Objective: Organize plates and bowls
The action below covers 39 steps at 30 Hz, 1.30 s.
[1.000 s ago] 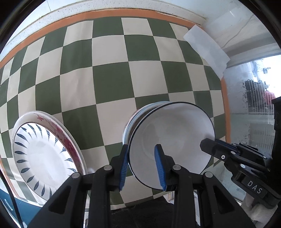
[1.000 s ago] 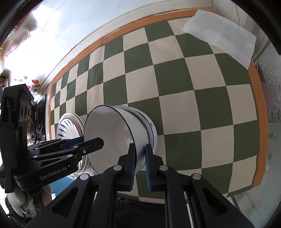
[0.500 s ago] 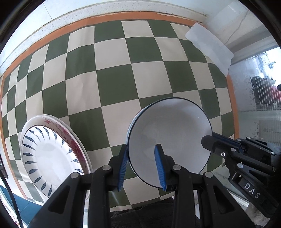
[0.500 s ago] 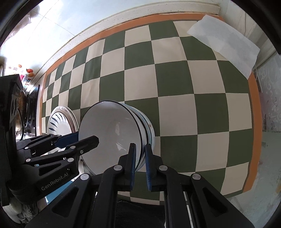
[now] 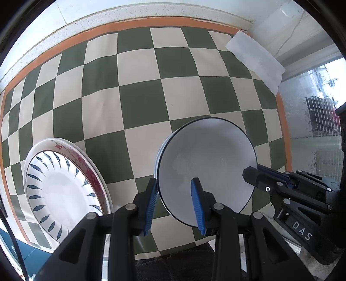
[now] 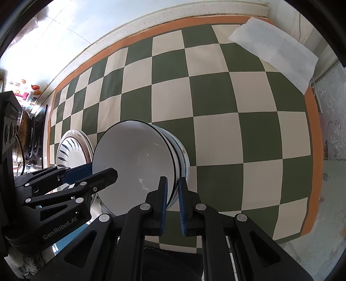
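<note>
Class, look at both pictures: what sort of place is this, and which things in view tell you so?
Probably a home kitchen. Stacked white bowls and patterned plates sit on a green-and-cream checked mat over a speckled counter, with a paper towel at the far corner.

Three bowls (image 6: 142,164), two plates (image 5: 64,190).

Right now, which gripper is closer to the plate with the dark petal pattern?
Left. The left gripper grips the white bowl's rim beside that plate; the right gripper grips its far rim.
</note>
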Motion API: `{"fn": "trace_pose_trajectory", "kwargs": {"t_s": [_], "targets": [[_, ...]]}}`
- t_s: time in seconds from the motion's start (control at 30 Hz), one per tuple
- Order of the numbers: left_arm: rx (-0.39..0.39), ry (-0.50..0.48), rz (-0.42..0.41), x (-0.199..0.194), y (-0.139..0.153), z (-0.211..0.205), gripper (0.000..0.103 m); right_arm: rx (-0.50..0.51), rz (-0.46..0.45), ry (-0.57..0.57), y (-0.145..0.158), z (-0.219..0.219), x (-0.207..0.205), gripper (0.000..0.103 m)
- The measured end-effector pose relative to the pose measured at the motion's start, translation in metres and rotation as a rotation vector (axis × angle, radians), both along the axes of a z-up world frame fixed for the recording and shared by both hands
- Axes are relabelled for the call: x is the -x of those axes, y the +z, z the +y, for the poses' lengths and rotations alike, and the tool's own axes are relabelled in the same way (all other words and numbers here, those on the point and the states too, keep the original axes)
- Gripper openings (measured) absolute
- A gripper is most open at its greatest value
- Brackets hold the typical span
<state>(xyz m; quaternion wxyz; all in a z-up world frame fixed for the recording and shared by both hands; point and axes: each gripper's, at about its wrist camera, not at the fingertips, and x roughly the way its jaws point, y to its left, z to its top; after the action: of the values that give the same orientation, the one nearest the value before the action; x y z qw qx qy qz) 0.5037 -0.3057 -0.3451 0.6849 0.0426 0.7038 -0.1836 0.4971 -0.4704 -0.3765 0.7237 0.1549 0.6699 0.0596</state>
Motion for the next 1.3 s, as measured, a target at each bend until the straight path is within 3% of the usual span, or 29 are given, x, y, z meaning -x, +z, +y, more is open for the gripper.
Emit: {"fn": "trace_pose_trajectory", "kwargs": {"t_s": [0.57, 0.77, 0.87, 0.9, 0.93, 0.97, 1.03, 1.07, 1.3], "targets": [[0.030, 0.006, 0.007, 0.007, 0.002, 0.004, 0.028, -0.026, -0.015, -0.031, 0.001, -0.002, 0.014, 0.011], [0.025, 0.001, -0.036, 0.012, 0.022, 0.008, 0.031, 0.009, -0.029, -0.021, 0.008, 0.001, 0.015, 0.011], [0.017, -0.002, -0.071, 0.017, 0.039, 0.013, 0.039, 0.059, -0.067, -0.007, 0.024, 0.003, 0.021, 0.012], [0.014, -0.008, -0.096, 0.021, 0.047, 0.015, 0.041, 0.067, -0.076, -0.006, 0.029, 0.003, 0.023, 0.016], [0.007, -0.011, -0.117, 0.023, 0.052, 0.017, 0.045, 0.076, -0.090, -0.007, 0.036, 0.002, 0.026, 0.029], [-0.001, -0.017, -0.137, 0.026, 0.058, 0.018, 0.058, 0.081, -0.108, -0.013, 0.044, 0.001, 0.030, 0.038], [0.005, -0.022, -0.170, 0.034, 0.070, 0.023, 0.080, 0.079, -0.125, -0.019, 0.055, 0.000, 0.038, 0.070], [0.014, -0.026, -0.182, 0.037, 0.075, 0.026, 0.088, 0.072, -0.136, -0.025, 0.061, -0.001, 0.043, 0.074], [0.019, -0.054, -0.300, 0.068, 0.120, 0.041, 0.097, 0.103, -0.214, -0.044, 0.101, 0.000, 0.080, 0.088]]}}
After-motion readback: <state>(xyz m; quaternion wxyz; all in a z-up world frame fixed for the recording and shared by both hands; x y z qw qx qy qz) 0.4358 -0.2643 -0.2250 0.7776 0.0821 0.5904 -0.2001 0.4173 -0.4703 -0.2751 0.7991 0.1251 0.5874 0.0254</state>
